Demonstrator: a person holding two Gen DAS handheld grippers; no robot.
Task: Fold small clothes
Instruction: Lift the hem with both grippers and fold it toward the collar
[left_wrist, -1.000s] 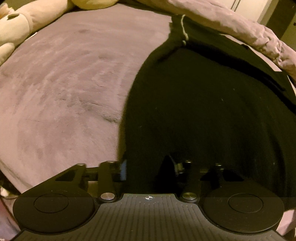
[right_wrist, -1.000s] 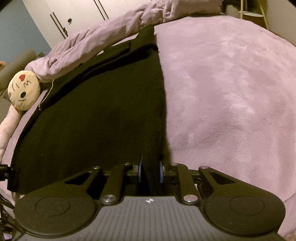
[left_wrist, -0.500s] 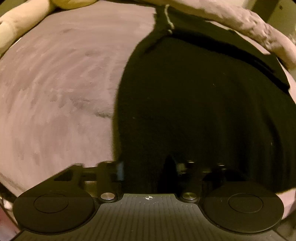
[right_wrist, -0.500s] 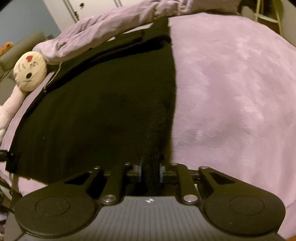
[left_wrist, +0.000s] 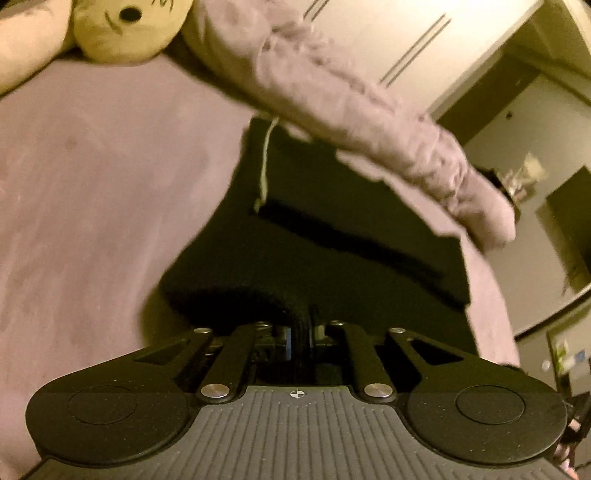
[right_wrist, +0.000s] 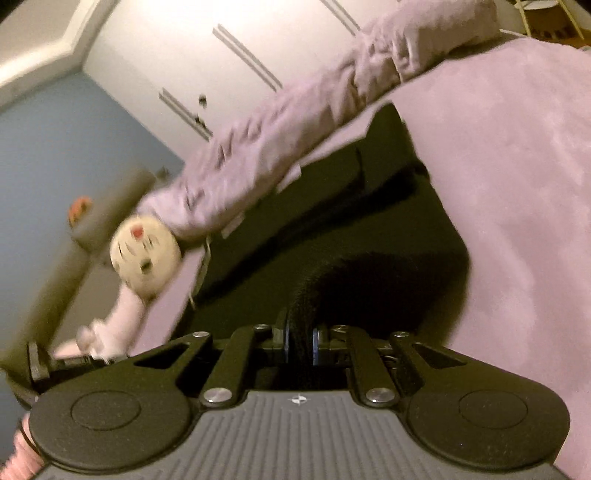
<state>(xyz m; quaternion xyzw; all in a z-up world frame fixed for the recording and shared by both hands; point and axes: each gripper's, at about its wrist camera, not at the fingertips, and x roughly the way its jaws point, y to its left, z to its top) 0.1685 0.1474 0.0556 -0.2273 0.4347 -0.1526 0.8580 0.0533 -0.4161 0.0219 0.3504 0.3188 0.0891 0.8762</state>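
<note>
A black garment (left_wrist: 332, 236) with a pale drawstring (left_wrist: 266, 155) lies on a mauve plush bed cover (left_wrist: 92, 192). Its near edge is lifted and curls up off the bed. My left gripper (left_wrist: 300, 334) is shut on a fold of that black cloth at the garment's near left corner. In the right wrist view the same garment (right_wrist: 332, 229) rises in a dark ridge into my right gripper (right_wrist: 300, 341), which is shut on the near right corner. Both fingertip pairs are largely hidden by the cloth pinched between them.
A rumpled mauve duvet (left_wrist: 369, 110) runs along the far side of the bed. A cream plush toy (right_wrist: 146, 258) lies at the far left, also seen as a plush toy (left_wrist: 125, 29) in the left view. White wardrobe doors (right_wrist: 221, 55) stand beyond. Bare bed cover (right_wrist: 517, 166) spreads right.
The left jaws have shut on the garment's near edge. Both grippers have risen and tipped up, pulling the near edge off the bed; more of the room behind shows.
</note>
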